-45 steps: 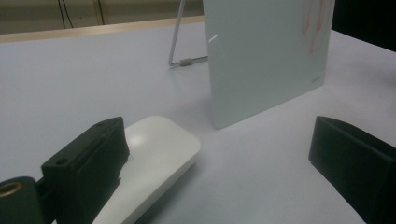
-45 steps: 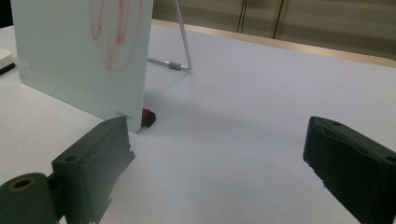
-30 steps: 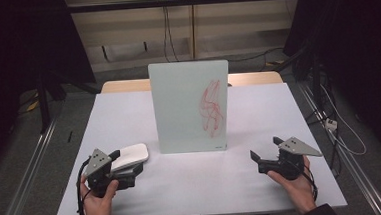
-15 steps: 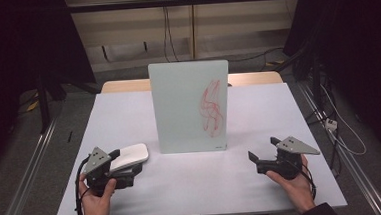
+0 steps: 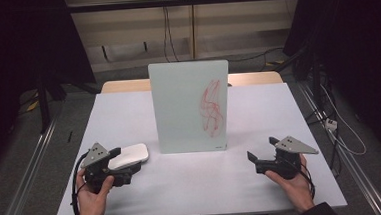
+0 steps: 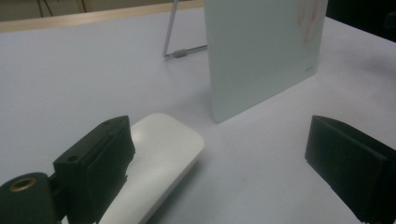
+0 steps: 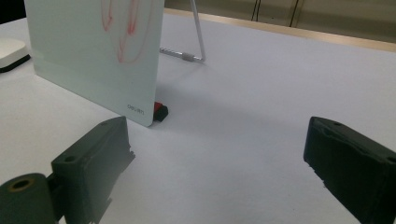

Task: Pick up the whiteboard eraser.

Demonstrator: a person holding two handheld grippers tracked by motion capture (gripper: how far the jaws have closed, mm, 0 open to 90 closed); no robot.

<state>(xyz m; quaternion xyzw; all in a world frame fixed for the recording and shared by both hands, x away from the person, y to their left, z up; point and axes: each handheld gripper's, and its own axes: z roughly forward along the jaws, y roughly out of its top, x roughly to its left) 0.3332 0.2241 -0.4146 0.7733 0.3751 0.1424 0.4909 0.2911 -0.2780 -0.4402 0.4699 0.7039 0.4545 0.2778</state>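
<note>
1 white eraser (image 5: pixel 128 157), 1 board (image 5: pixel 189 106). Left gripper (image 5: pixel 113 166) wide, just been closing, one jaw touching eraser; right gripper (image 5: pixel 261 155) wide, empty.

The one readable text is the small grey brand mark "deuen", as far as its letters can be made out, printed at the lower corner of the upright white board (image 7: pixel 93 56) just above its bottom edge. The same mark shows on the board in the high view and left gripper view, too small to read; the red scribble (image 5: pixel 211 108) forms no letters
</note>
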